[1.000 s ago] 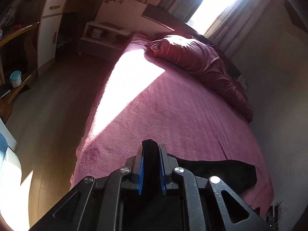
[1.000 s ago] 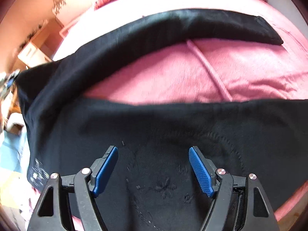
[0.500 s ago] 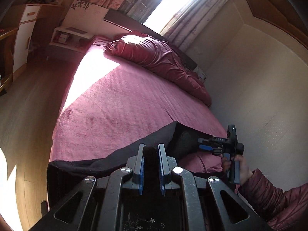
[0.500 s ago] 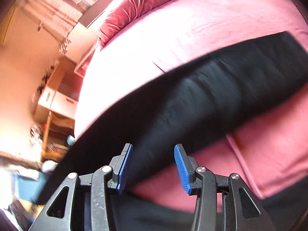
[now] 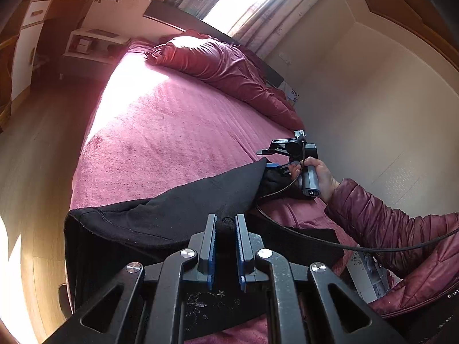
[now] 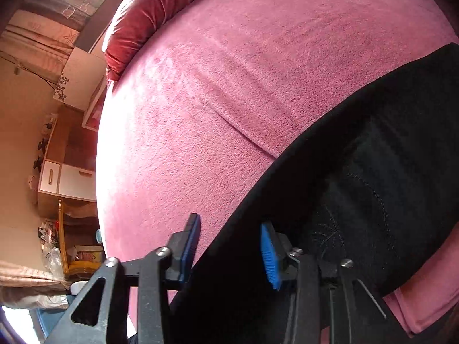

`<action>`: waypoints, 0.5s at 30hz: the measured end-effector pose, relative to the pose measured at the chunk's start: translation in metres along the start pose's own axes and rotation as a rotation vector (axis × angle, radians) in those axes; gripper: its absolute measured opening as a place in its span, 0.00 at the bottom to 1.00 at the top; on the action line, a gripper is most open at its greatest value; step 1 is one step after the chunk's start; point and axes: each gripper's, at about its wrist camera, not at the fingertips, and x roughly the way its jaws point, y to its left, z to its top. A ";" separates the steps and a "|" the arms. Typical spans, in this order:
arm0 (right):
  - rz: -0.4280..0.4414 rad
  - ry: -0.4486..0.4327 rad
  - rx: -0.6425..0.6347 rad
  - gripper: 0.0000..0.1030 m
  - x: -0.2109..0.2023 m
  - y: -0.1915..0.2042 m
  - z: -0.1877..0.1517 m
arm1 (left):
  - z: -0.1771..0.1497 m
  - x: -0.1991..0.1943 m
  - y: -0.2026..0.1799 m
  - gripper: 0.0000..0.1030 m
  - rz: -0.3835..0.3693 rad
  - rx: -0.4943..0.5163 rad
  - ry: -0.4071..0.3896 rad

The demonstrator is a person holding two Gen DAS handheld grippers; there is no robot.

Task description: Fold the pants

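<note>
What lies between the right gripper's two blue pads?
The black pants' folded edge runs between the closing right gripper's pads, seen in the right wrist view.

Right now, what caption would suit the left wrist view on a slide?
Left gripper clamps black pants on a pink bed while the right gripper, jaws closing, takes the far end.

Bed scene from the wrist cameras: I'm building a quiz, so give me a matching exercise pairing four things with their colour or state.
Things:
1. pants
2. bedspread
3. left gripper
4. right gripper

States:
A. pink, spread flat
B. closing, cloth edge between the pads
C. black, partly lifted
D. clamped on a fold of cloth

Pairs: 1-C, 2-A, 3-D, 4-B
</note>
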 end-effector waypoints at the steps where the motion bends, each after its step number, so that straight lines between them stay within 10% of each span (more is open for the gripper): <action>1: -0.018 -0.002 -0.013 0.14 0.003 0.004 0.002 | 0.001 -0.001 0.002 0.11 0.005 -0.007 -0.002; 15: 0.252 -0.180 -0.172 0.09 -0.121 0.020 -0.035 | 0.153 0.037 0.100 0.11 0.316 -0.192 -0.151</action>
